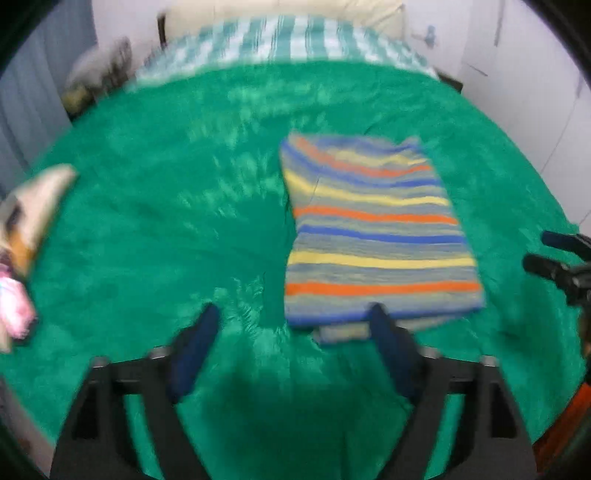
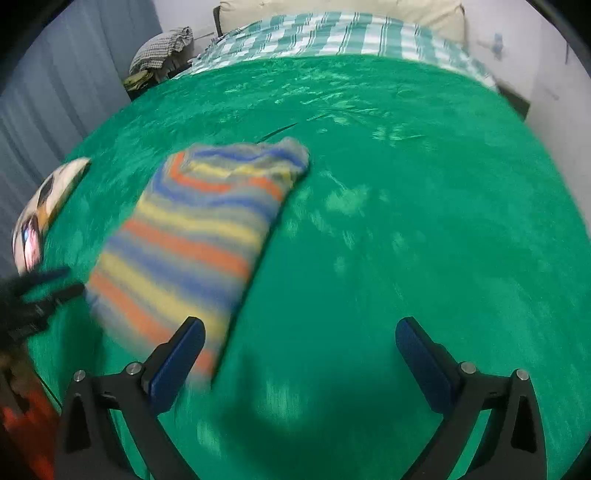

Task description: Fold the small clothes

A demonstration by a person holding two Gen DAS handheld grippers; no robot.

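A small striped garment (image 1: 373, 229) in grey, blue, yellow and orange lies folded into a rectangle on the green blanket (image 1: 166, 221). My left gripper (image 1: 293, 314) is open and empty just in front of the garment's near edge, its right finger at that edge. In the right wrist view the same garment (image 2: 199, 236) lies to the left. My right gripper (image 2: 301, 326) is open and empty over bare blanket (image 2: 406, 221), its left finger by the garment's near corner. Each gripper shows at the edge of the other's view, the right one (image 1: 554, 258) and the left one (image 2: 48, 288).
A cream cloth item with pink and dark print (image 2: 44, 210) lies at the blanket's left edge, also in the left wrist view (image 1: 26, 229). A checked sheet (image 2: 332, 33) and a pillow (image 2: 332, 7) lie at the far end. A bundle of clothes (image 2: 159, 51) sits back left.
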